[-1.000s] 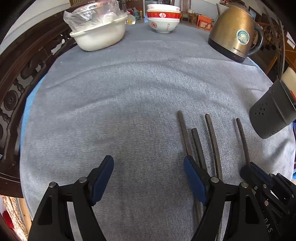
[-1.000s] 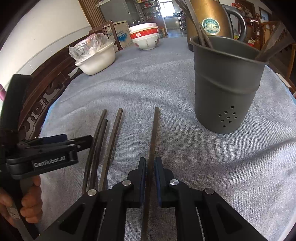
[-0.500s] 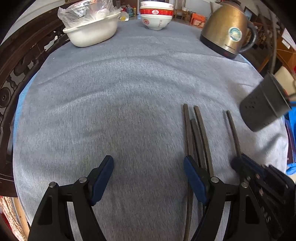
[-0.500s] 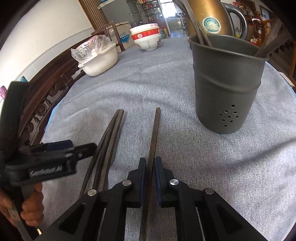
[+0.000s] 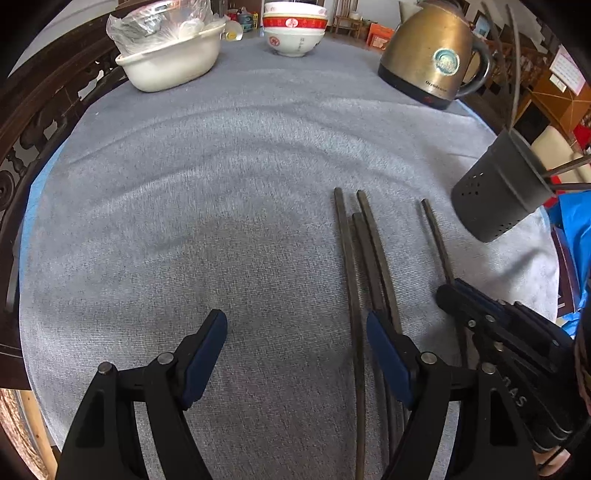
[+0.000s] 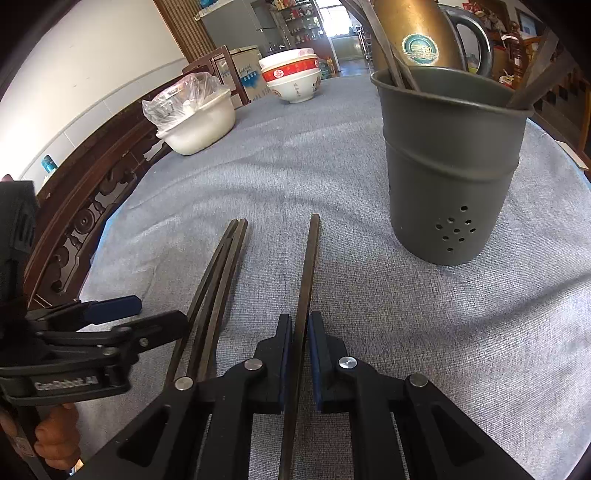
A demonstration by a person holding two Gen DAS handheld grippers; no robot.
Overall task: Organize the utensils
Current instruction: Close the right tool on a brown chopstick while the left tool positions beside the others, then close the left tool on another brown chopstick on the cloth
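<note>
Three dark chopsticks (image 5: 354, 266) lie bunched together on the grey cloth. My left gripper (image 5: 295, 319) stands open over the cloth; its right finger rests over that bunch and one stick runs just inside it. A fourth chopstick (image 6: 310, 266) lies apart to the right, with my right gripper (image 6: 300, 321) shut on its near part. The grey utensil holder (image 6: 450, 166) stands upright just beyond and to the right, with several chopsticks in it. In the right wrist view the left gripper (image 6: 157, 314) sits at the left beside the bunch (image 6: 221, 273).
A brass kettle (image 5: 432, 55) stands behind the holder (image 5: 498, 195). Stacked red-and-white bowls (image 5: 295, 33) and a white basin (image 5: 170, 62) with a plastic bag sit at the far edge. A carved wooden chair back (image 5: 22, 129) borders the left side. A hand (image 6: 55, 432) grips the left tool.
The three loose chopsticks, spread apart a second ago, now lie close together. The left gripper has shifted sideways along them. The right gripper has stayed put on its chopstick.
</note>
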